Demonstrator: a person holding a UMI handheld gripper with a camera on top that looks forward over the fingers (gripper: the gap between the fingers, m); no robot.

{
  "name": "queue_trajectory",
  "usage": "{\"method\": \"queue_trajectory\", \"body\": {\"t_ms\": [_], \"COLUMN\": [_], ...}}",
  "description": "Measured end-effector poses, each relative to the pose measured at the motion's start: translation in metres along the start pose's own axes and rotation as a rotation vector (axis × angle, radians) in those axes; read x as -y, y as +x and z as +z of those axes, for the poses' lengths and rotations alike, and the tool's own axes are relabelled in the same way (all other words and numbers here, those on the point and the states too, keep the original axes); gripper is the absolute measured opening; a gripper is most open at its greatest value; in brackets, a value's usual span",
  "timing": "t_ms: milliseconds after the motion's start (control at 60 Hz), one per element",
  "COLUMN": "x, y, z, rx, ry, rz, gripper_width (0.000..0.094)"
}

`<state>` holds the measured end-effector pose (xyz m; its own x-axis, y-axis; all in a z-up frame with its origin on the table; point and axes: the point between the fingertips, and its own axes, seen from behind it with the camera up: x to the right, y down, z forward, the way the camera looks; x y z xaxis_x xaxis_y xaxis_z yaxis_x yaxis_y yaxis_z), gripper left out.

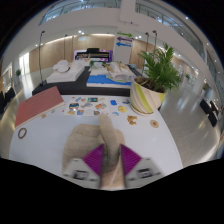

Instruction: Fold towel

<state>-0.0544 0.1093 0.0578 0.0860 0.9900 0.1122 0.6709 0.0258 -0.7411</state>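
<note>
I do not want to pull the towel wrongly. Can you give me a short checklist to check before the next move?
1. Towel between the fingers: ok, a beige strip runs up between them.
2. Gripper shut on towel: ok, both pink pads touch it.
3. Rest of towel lying flat: cannot tell, only a narrow part shows.
4. Small objects beyond the towel: not ok, they lie close ahead.
5. Potted plant out of the way: ok, far right corner.
6. Red board: ok, off to the left.
</note>
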Motion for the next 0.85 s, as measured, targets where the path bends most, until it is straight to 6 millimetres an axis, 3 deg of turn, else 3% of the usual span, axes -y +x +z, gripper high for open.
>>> {"method": "queue_trajectory", "body": {"t_ms": [67,117,183,283,300,317,383,483,633,850], "x": [-0.004,-0.004,0.0,-0.011,-0.01,-0.014,-0.03,-0.042,-0.046,-0.037], "y": [0.014,0.023,0.025,0.025,0.024,0.024,0.026,0.03,0.027,0.024], "z": [-0.011,-0.033,-0.067,-0.145,-0.149,-0.17,-0.216,-0.259,-0.287,-0.28], "rx": [-0.017,-0.027,-0.011,0.005,0.004,0.003,-0.016,-0.046,-0.05,-0.044], "ry": [-0.01,-0.009,-0.005,-0.021,-0.03,-0.038,-0.073,-0.082,-0.059,-0.033], "rz": [0.01,0.03,0.044,0.077,0.08,0.084,0.098,0.103,0.088,0.058], "gripper_width": [0.0885,0.0821,0.0865,0.0852,0.0847,0.0845,0.0852,0.0852,0.0852,0.0853]}}
